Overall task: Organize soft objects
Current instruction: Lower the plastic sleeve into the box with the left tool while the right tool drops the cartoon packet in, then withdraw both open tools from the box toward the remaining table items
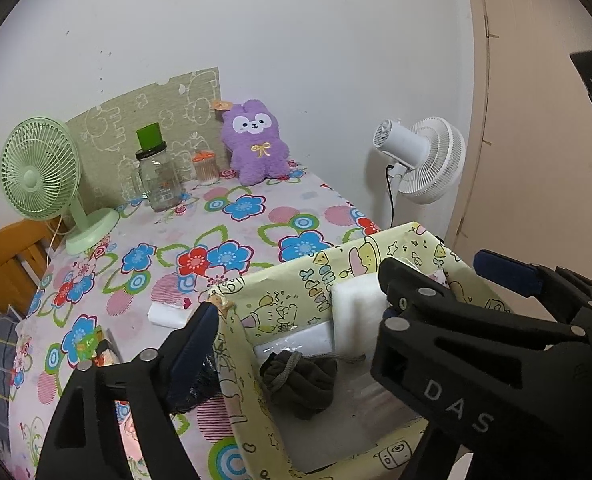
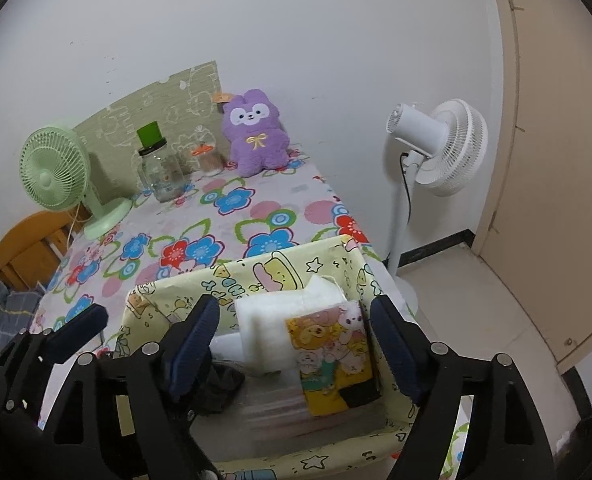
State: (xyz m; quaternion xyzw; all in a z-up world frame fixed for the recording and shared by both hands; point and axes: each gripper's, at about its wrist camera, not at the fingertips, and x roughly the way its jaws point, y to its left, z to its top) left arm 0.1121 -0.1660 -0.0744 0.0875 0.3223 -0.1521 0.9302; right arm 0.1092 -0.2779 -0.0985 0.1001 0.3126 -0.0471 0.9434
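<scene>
A yellow cartoon-print storage box (image 1: 292,280) (image 2: 256,270) stands at the table's near right corner. Inside lie a dark drawstring pouch (image 1: 302,380), white foam blocks (image 1: 356,300) (image 2: 272,312) and a yellow cartoon tissue pack (image 2: 332,356). My right gripper (image 2: 296,340) hovers open over the box, empty; it also shows in the left wrist view (image 1: 436,268). My left gripper's left finger (image 1: 198,344) hangs at the box's left rim; its other finger is hidden, and it looks open in the right wrist view (image 2: 76,330). A purple plush bear (image 1: 256,140) (image 2: 256,132) sits upright at the far wall.
On the floral tablecloth (image 1: 236,220) stand a green desk fan (image 1: 44,172), a glass jar with a green lid (image 1: 156,172) and a small toothpick jar (image 1: 205,166). A white packet (image 1: 168,314) lies left of the box. A white standing fan (image 2: 436,148) is on the floor, right.
</scene>
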